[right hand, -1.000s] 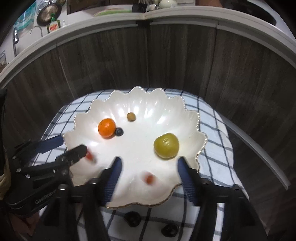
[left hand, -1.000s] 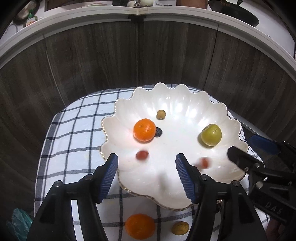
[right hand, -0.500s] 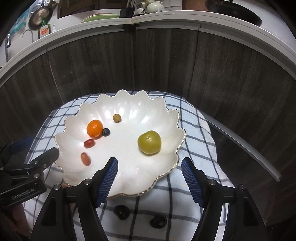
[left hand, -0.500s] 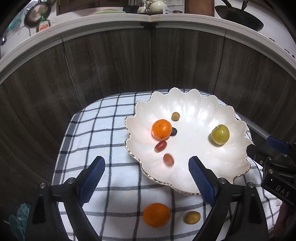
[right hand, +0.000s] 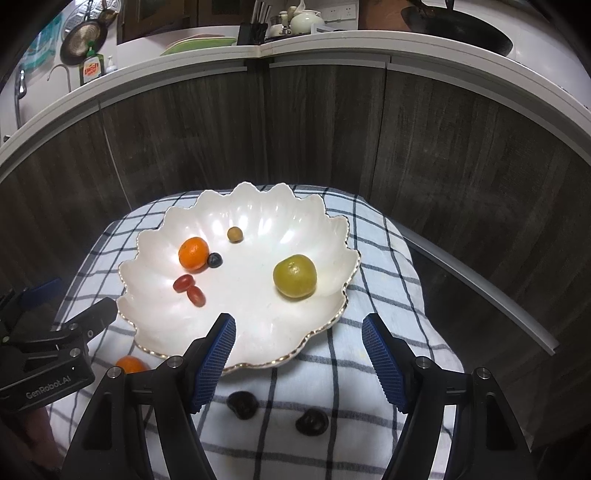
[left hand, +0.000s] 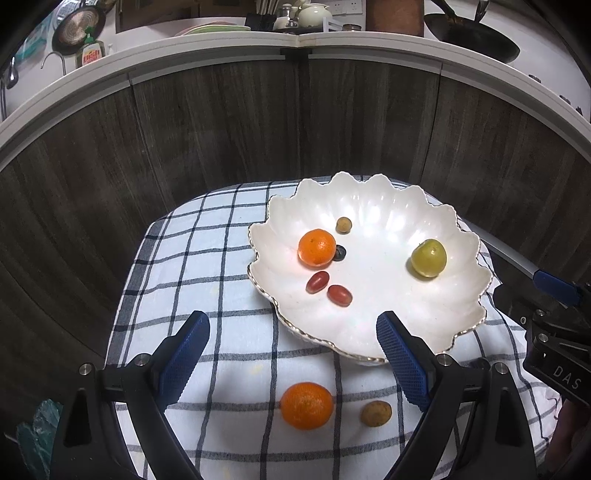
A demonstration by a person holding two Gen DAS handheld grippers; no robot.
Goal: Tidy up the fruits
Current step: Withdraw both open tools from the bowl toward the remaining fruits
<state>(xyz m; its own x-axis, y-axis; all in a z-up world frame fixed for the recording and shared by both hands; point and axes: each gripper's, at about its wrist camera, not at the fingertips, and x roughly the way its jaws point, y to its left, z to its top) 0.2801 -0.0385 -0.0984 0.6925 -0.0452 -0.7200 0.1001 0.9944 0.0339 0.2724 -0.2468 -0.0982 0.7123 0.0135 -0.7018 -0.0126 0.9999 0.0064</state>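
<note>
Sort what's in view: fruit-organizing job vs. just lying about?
Job: white scalloped bowl; orange mandarin on checked cloth; small brown fruit; two dark shrivelled fruits; open left gripper.
Lying about: dish soap bottle; black wok; white teapot.

The right gripper (right hand: 299, 362) is hovering with jaws apart and empty over the near rim of the scalloped plate (right hand: 258, 332), which is carrying six fruits.

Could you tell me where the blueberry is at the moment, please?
The blueberry lies in the white scalloped bowl, left of centre in both wrist views, touching the right side of the orange, above the two red grape tomatoes.
</note>
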